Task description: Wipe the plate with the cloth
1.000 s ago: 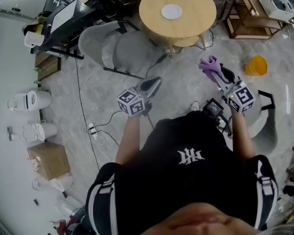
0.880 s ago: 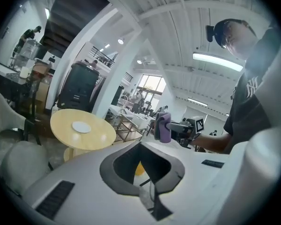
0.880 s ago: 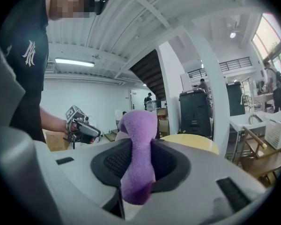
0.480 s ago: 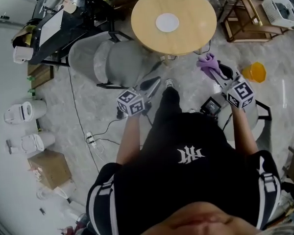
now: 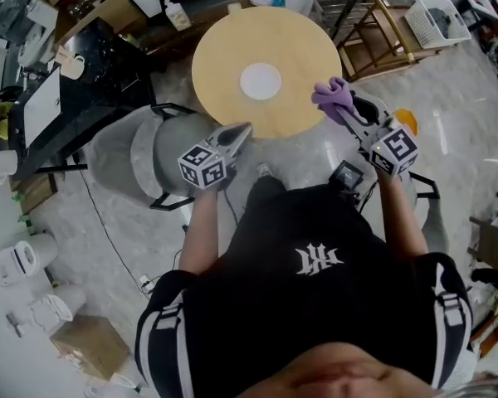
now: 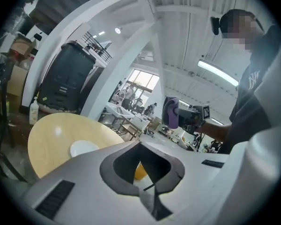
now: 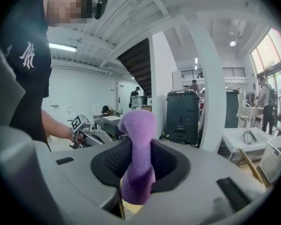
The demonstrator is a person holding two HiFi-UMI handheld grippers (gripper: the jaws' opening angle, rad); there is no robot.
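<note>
A small white plate (image 5: 260,81) lies in the middle of a round wooden table (image 5: 224,48); the left gripper view shows the plate (image 6: 83,148) too. My right gripper (image 5: 342,109) is shut on a purple cloth (image 5: 332,95), held over the table's right edge. The cloth (image 7: 139,149) stands bunched between the jaws in the right gripper view. My left gripper (image 5: 242,129) is shut with nothing in it, its tip at the table's near edge, short of the plate.
A grey chair (image 5: 162,152) stands at the table's left. A dark desk (image 5: 66,89) with clutter is further left, a wooden rack (image 5: 378,27) and white basket (image 5: 436,19) at the right. An orange object (image 5: 407,118) lies on the floor. Cables run along the floor.
The person has walked up to the table. Both grippers, which were over the floor well short of it, now reach its near edge, the right one still carrying the cloth.
</note>
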